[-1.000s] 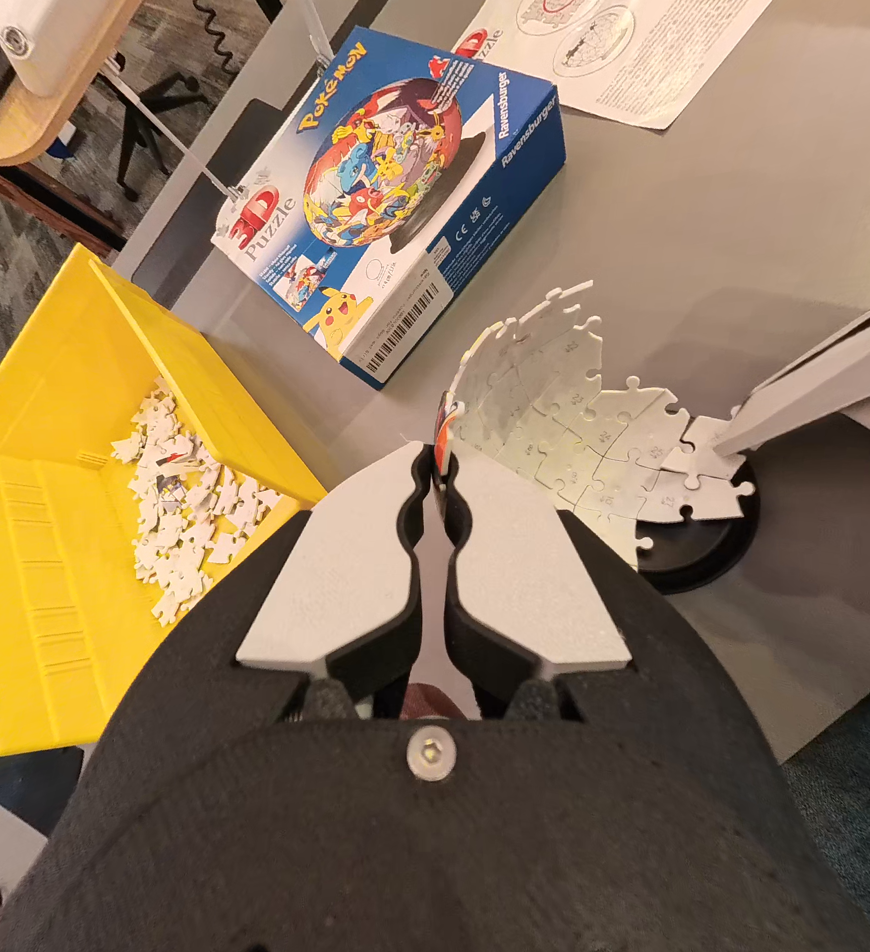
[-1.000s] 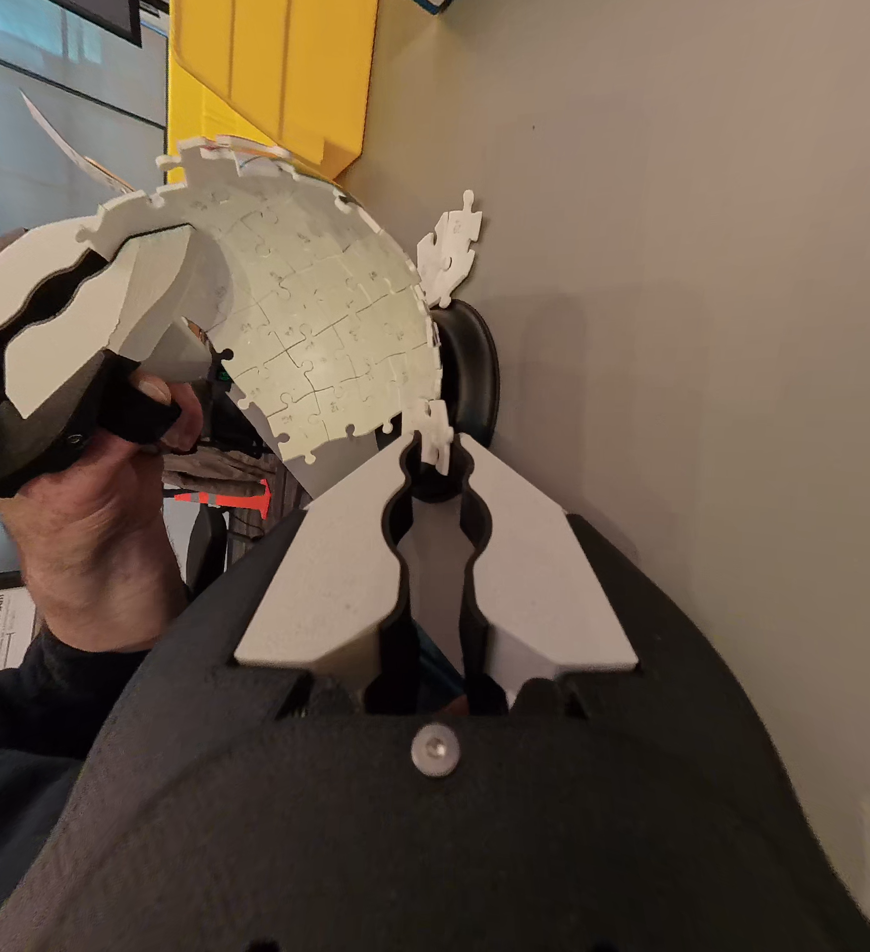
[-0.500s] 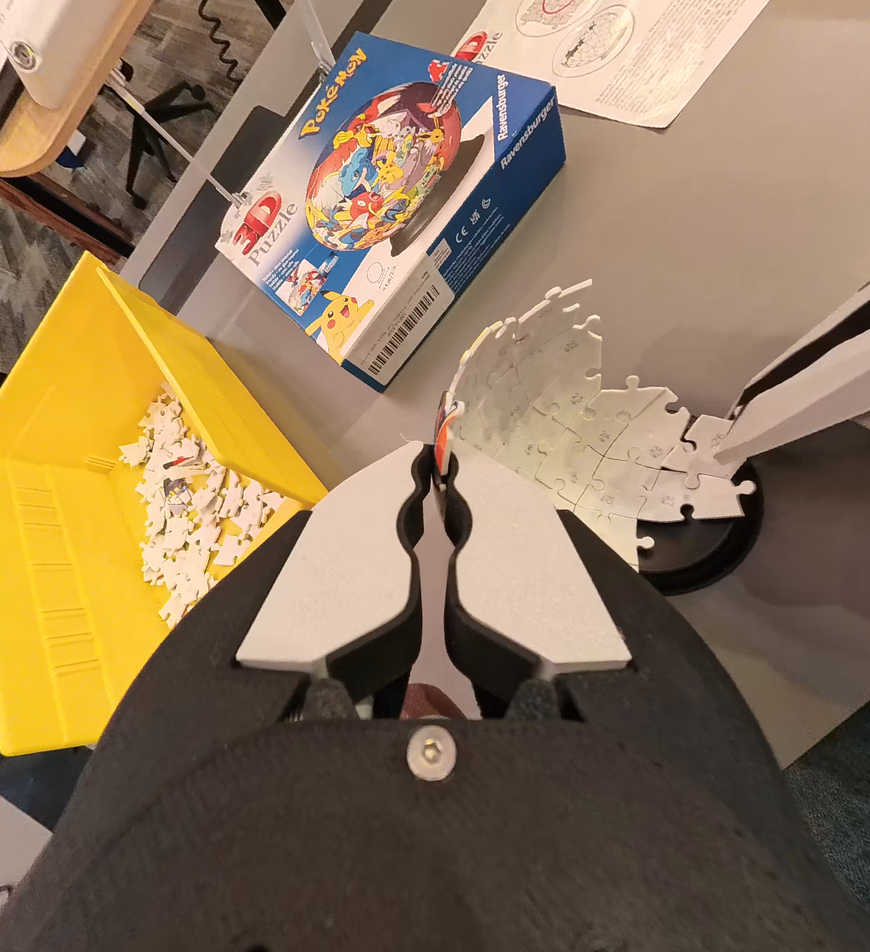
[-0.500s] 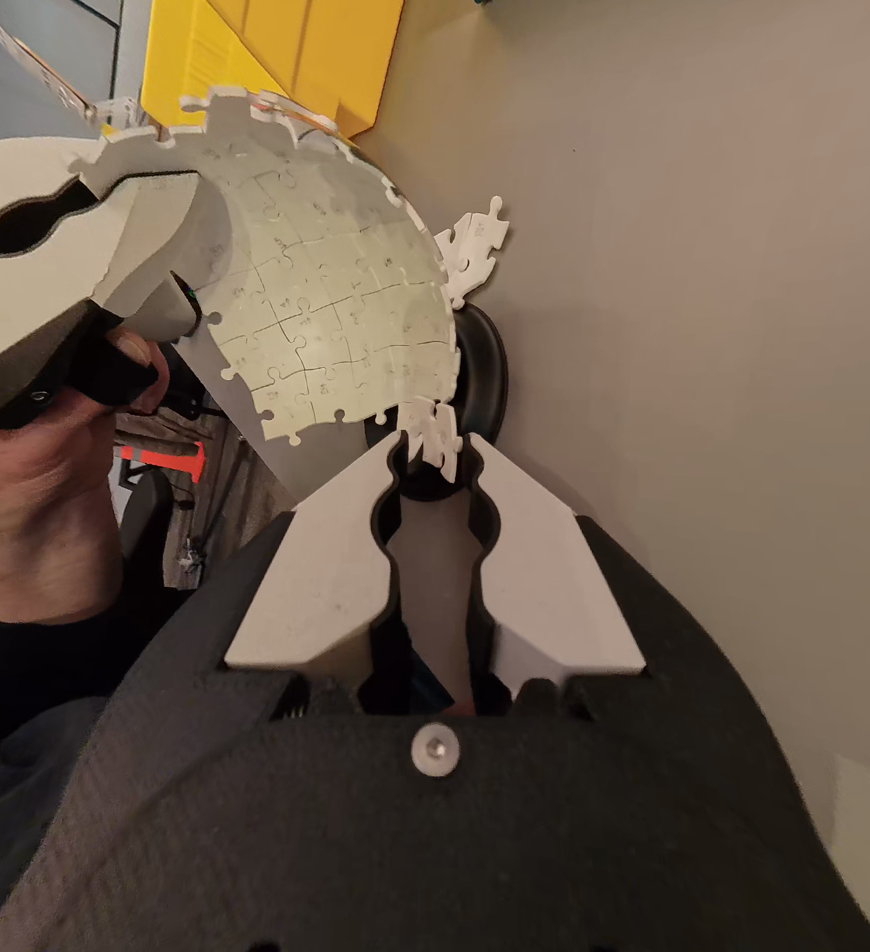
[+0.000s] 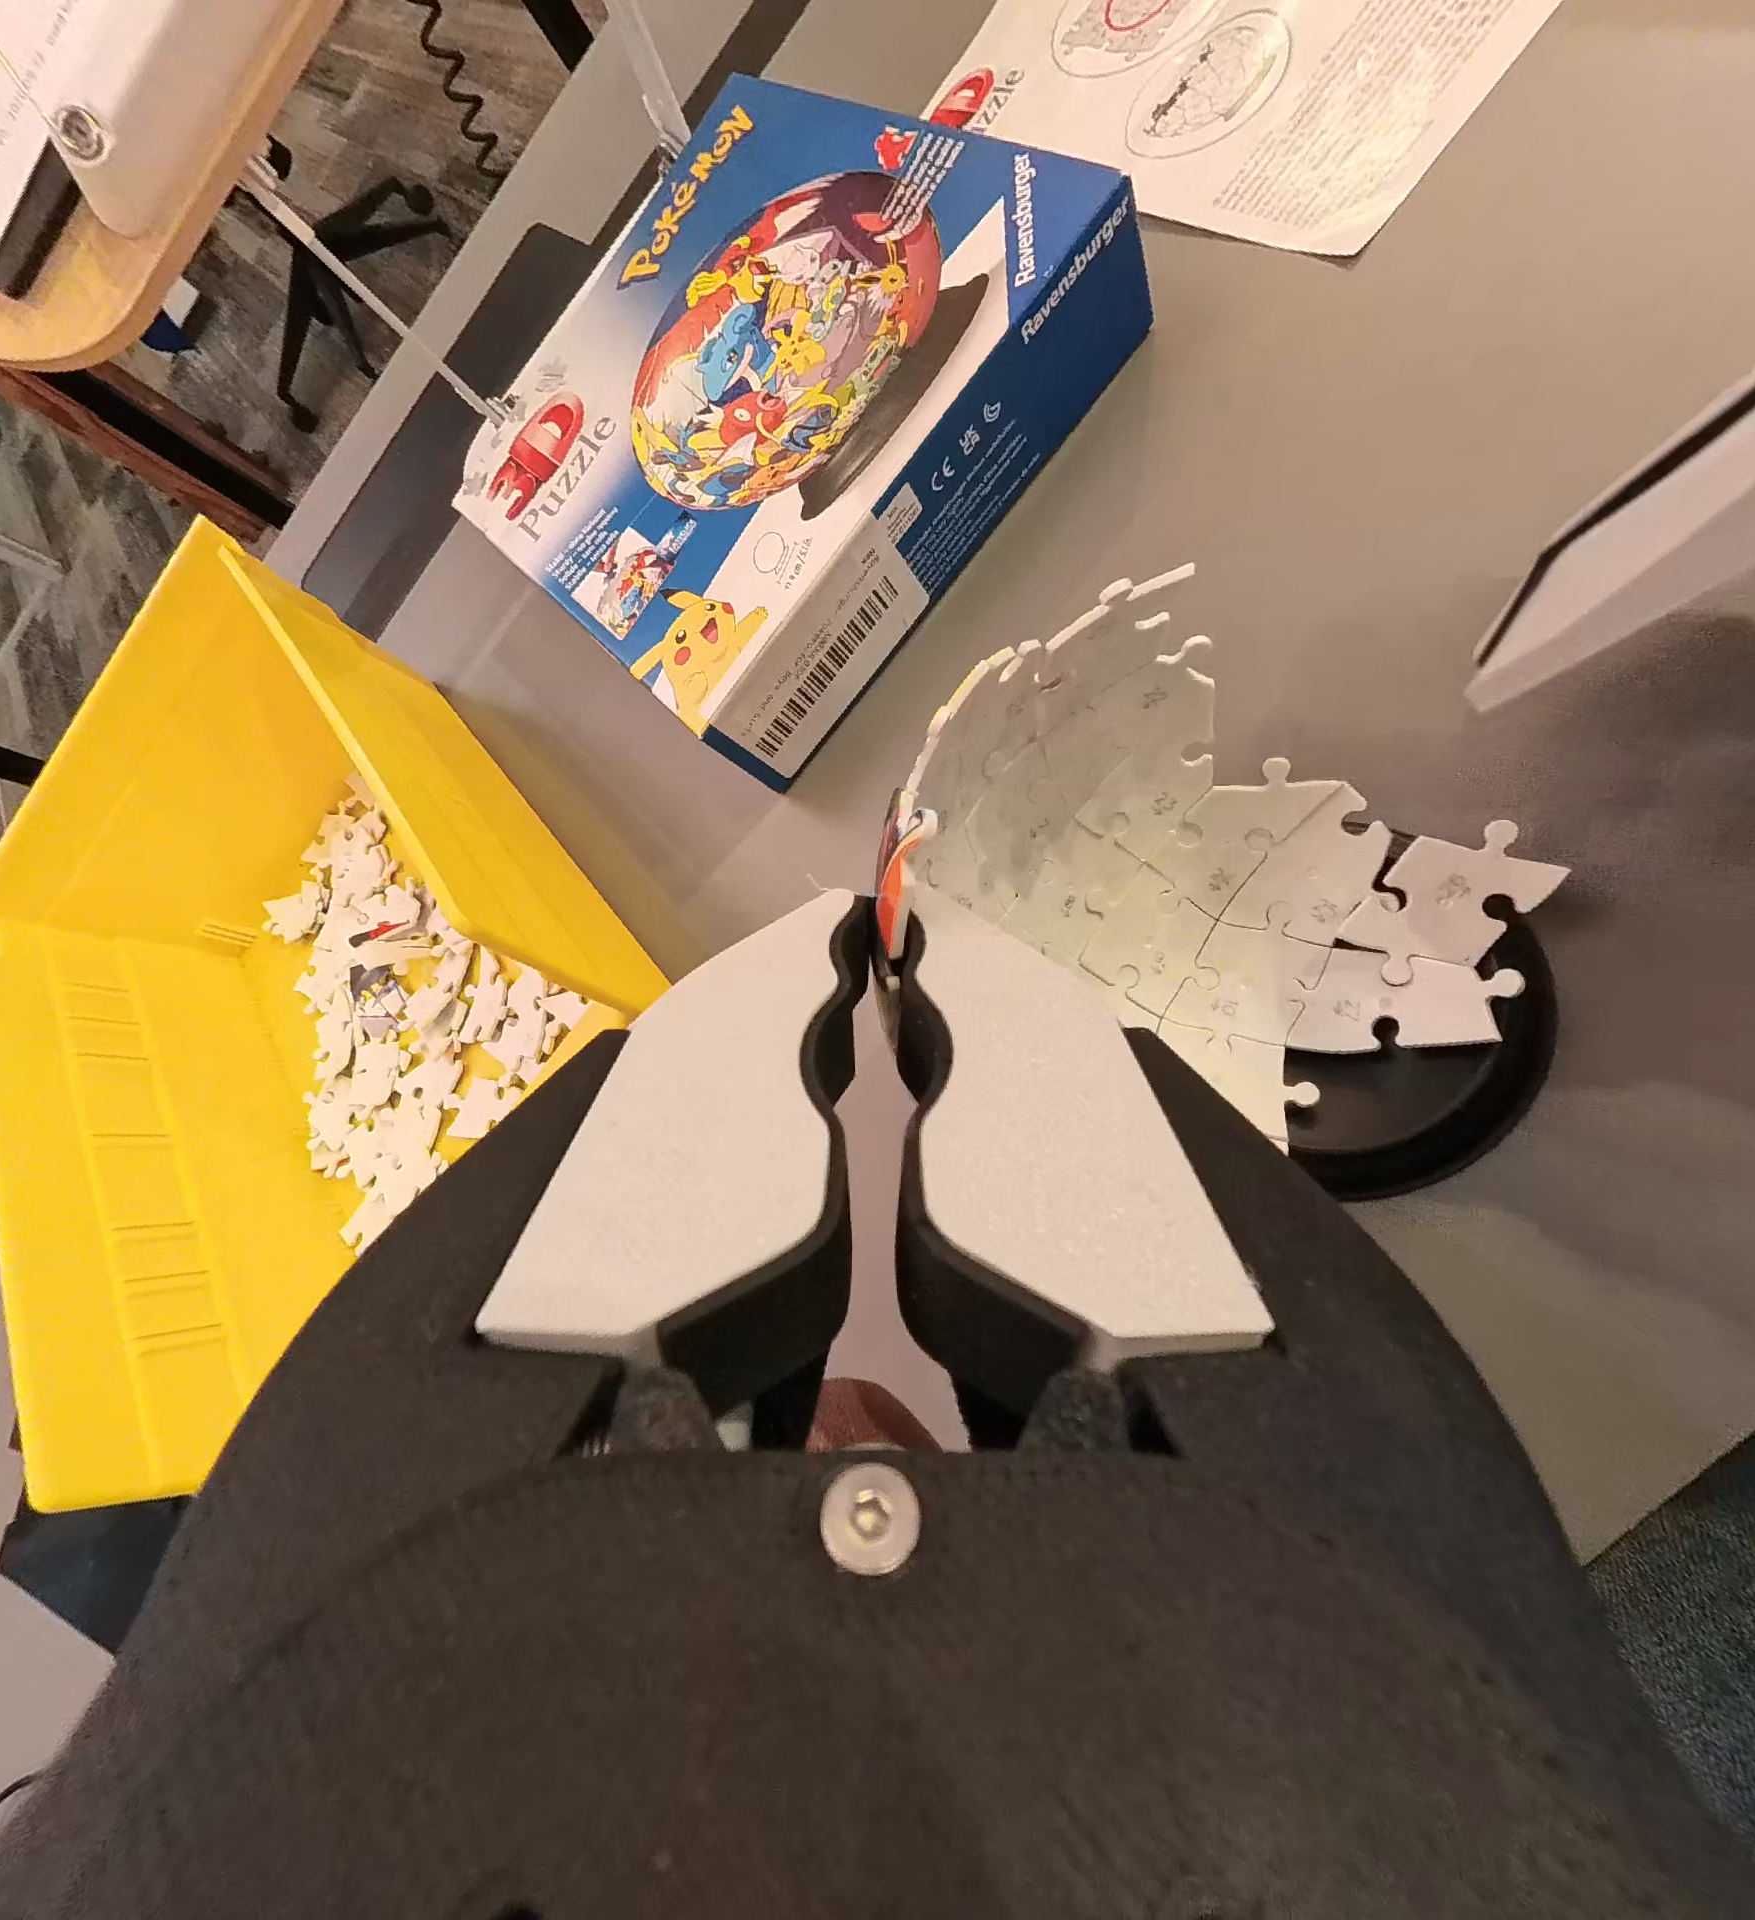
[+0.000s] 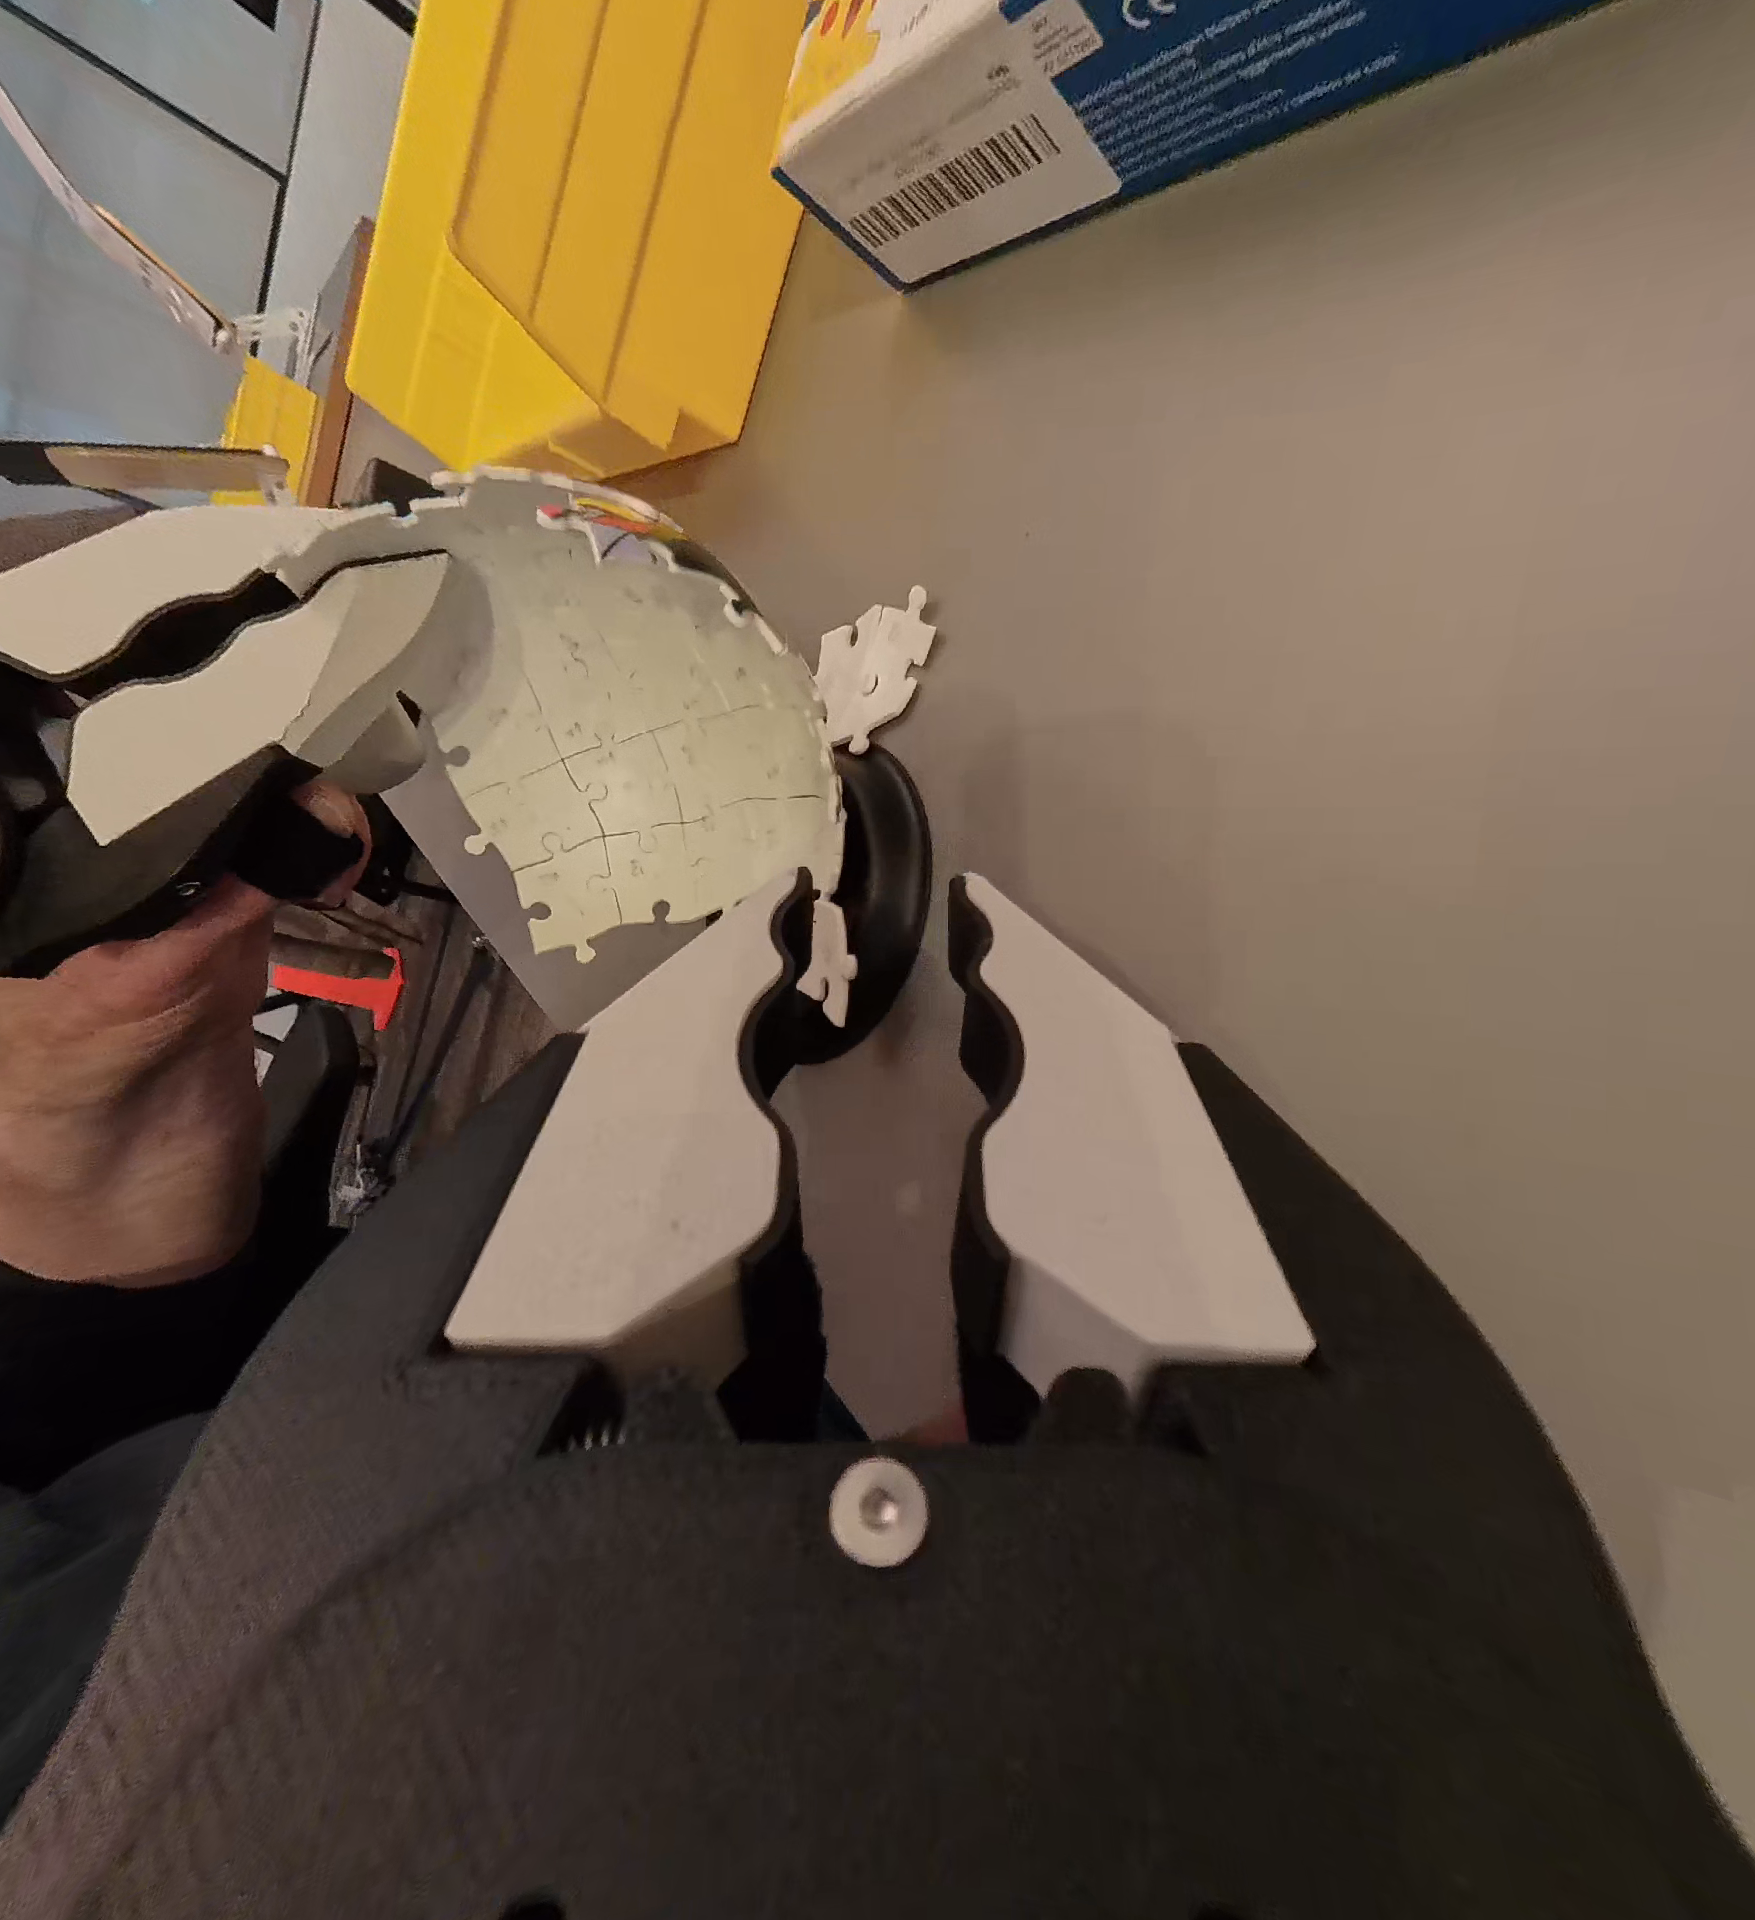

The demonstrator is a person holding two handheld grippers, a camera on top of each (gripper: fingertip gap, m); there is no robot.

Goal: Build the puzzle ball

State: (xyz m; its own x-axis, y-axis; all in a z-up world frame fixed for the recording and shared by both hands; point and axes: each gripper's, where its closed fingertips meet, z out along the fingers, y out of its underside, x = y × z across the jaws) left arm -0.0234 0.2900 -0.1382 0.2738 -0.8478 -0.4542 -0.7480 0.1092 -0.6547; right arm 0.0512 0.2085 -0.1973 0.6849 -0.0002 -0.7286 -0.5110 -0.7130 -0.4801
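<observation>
The partly built puzzle ball (image 5: pixel 1112 831) is a curved shell of white-backed pieces that leans on a black round stand (image 5: pixel 1424 1101). My left gripper (image 5: pixel 888 925) is shut on the shell's near edge, where the printed side shows. A piece (image 5: pixel 1455 904) sits at the shell's far right edge over the stand. In the right wrist view my right gripper (image 6: pixel 878 904) is open and empty, with its jaws on either side of the stand (image 6: pixel 894 862) and beside the shell (image 6: pixel 644 769). My left gripper (image 6: pixel 416 561) holds the shell's top there.
A yellow bin (image 5: pixel 125 1039) with several loose pieces (image 5: pixel 405 1018) stands at the left. The blue puzzle box (image 5: pixel 831 416) lies behind the shell, with a paper instruction sheet (image 5: pixel 1216 104) beyond it. A finger of my right gripper (image 5: pixel 1683 561) shows at the upper right. The table edge runs at the lower right. My hands' fingertips stand some 12 cm from each other.
My right gripper has opened, let go of the piece at the shell's edge and drawn back from it. My left gripper still holds the shell.
</observation>
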